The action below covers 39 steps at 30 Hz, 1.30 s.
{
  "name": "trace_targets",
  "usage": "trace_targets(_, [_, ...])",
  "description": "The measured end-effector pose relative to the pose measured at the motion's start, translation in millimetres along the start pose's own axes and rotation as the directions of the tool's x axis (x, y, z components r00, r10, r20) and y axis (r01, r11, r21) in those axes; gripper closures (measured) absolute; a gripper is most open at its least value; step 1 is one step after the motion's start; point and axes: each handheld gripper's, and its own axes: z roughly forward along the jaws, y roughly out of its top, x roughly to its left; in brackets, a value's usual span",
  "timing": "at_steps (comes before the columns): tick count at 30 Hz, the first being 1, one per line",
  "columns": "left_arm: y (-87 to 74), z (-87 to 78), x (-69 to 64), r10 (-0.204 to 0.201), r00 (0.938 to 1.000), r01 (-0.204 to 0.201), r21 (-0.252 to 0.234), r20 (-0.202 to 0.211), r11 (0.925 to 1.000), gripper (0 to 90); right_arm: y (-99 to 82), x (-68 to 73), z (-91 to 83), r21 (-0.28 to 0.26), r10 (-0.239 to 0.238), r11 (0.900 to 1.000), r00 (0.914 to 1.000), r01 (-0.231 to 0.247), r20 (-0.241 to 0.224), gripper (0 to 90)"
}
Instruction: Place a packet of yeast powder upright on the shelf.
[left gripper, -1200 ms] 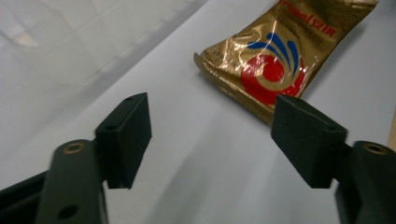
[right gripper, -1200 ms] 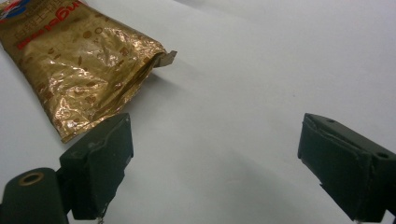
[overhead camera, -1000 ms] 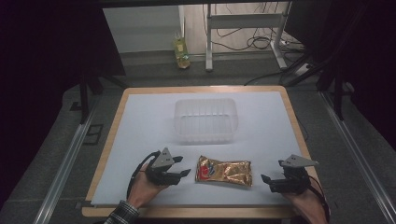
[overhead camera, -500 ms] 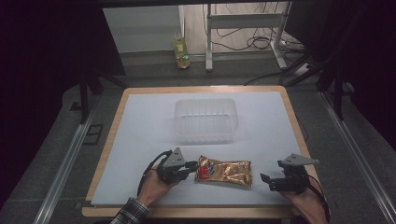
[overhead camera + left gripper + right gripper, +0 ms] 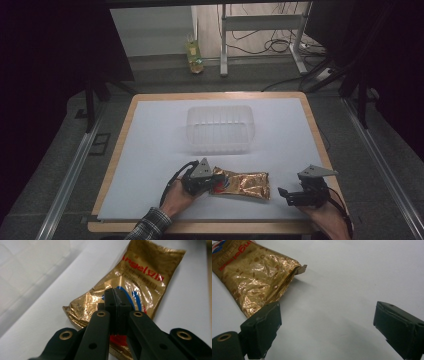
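A gold foil pouch point(image 5: 242, 184) with red lettering lies flat on the white table sheet near the front edge. My left gripper point(image 5: 207, 187) is at the pouch's left end. In the left gripper view its jaws have just closed, and the pads meet on the crinkled foil of the pouch point(image 5: 142, 277), so the left gripper point(image 5: 115, 298) is shut on it. My right gripper point(image 5: 286, 196) rests on the sheet to the right of the pouch, apart from it. In the right gripper view the right gripper point(image 5: 327, 322) stands open over bare sheet, the pouch point(image 5: 249, 272) lying beyond its left jaw.
A clear plastic tub point(image 5: 220, 128) stands at the middle of the sheet, behind the pouch, and shows as a translucent wall point(image 5: 25, 272) in the left gripper view. The wooden table rim point(image 5: 116, 165) frames the sheet. A bottle point(image 5: 195, 57) stands on the floor beyond.
My left gripper has moved right to the pouch's left end and its jaws have closed there. The right gripper and the pouch have stayed put.
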Motion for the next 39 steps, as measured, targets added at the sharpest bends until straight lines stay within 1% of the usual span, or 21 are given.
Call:
trace_targets(2, [-1.3,0.8,0.1,-0.008,1.0000,0.008,-0.003,0.000,1.0000,89.6,0.2,0.3,-0.5,-0.001,-0.001,1.0000,1.0000,0.001,0.003,8.0])
trace_targets(3, [-1.4,0.8,-0.3,-0.001,1.0000,0.001,0.002,-0.010,1.0000,89.6,0.3,0.5,-0.9,-0.002,-0.003,1.0000,1.0000,0.003,0.006,8.2])
trace_targets(4, [-1.4,0.6,-1.4,0.016,0.9995,-0.016,0.008,-0.026,0.9998,89.7,0.3,0.5,-1.4,-0.005,-0.006,1.0000,1.0000,0.006,0.007,8.5])
trace_targets(5, [-1.6,0.6,-2.2,0.027,0.9991,-0.026,0.012,-0.033,0.9996,89.7,0.4,0.4,-1.9,-0.007,-0.008,0.9999,0.9999,0.008,0.008,9.0])
trace_targets(7, [-2.3,1.0,-3.5,0.028,0.9988,-0.027,0.011,-0.041,0.9996,89.7,0.6,0.4,-2.9,-0.009,-0.010,0.9999,0.9999,0.011,0.011,9.7])
trace_targets(9, [-2.7,1.0,-3.8,0.028,0.9986,-0.027,0.013,-0.044,0.9995,89.8,0.9,0.7,-3.8,-0.013,-0.005,0.9999,1.0000,0.005,0.001,10.6])
trace_targets(15, [-4.8,-0.8,-4.1,0.038,0.9976,-0.036,0.024,-0.059,0.9991,89.9,2.1,2.7,-6.4,-0.013,-0.009,0.9999,0.9996,0.009,-0.027,13.8])
trace_targets(19, [-6.1,-1.5,-3.7,0.036,0.9974,-0.035,0.027,-0.062,0.9990,89.9,2.9,2.5,-8.0,-0.018,0.009,0.9998,0.9987,-0.009,-0.049,16.3])
trace_targets(28, [-9.1,-2.7,-4.3,0.029,0.9968,-0.027,0.031,-0.074,0.9992,89.9,4.8,3.6,-9.2,-0.009,0.041,0.9991,0.9949,-0.042,-0.092,19.6])
trace_targets(32, [-10.3,-3.1,-3.8,0.027,0.9967,-0.024,0.036,-0.076,0.9991,89.9,6.5,4.1,-10.6,-0.011,0.061,0.9979,0.9913,-0.063,-0.117,20.8])
trace_targets(34, [-11.2,-3.2,-3.3,0.027,0.9966,-0.023,0.047,-0.078,0.9986,89.9,7.5,4.0,-10.9,-0.010,0.074,0.9971,0.9881,-0.076,-0.135,21.3])
trace_targets(35, [-12.0,-1.7,-3.5,0.038,0.9954,-0.031,0.079,-0.088,0.9964,89.9,8.0,4.2,-10.7,-0.013,0.083,0.9962,0.9858,-0.086,-0.146,21.6])
trace_targets(36, [-15.6,0.2,-4.0,0.074,0.9914,-0.061,0.119,-0.109,0.9910,89.9,8.5,4.3,-11.0,-0.011,0.089,0.9957,0.9837,-0.091,-0.157,21.9])
trace_targets(37, [-18.9,-0.3,-2.8,0.051,0.9939,-0.041,0.099,-0.098,0.9942,89.9,9.1,4.8,-10.8,-0.011,0.094,0.9952,0.9814,-0.097,-0.167,22.2])
trace_targets(38, [-19.1,-0.6,-1.2,0.024,0.9962,-0.016,0.092,-0.084,0.9957,89.9,9.9,5.5,-10.8,-0.011,0.098,0.9948,0.9801,-0.102,-0.172,22.4])
trace_targets(39, [-17.8,0.0,-2.2,0.033,0.9957,-0.024,0.097,-0.087,0.9950,89.9,10.7,6.1,-10.5,-0.010,0.098,0.9948,0.9793,-0.101,-0.177,22.6])
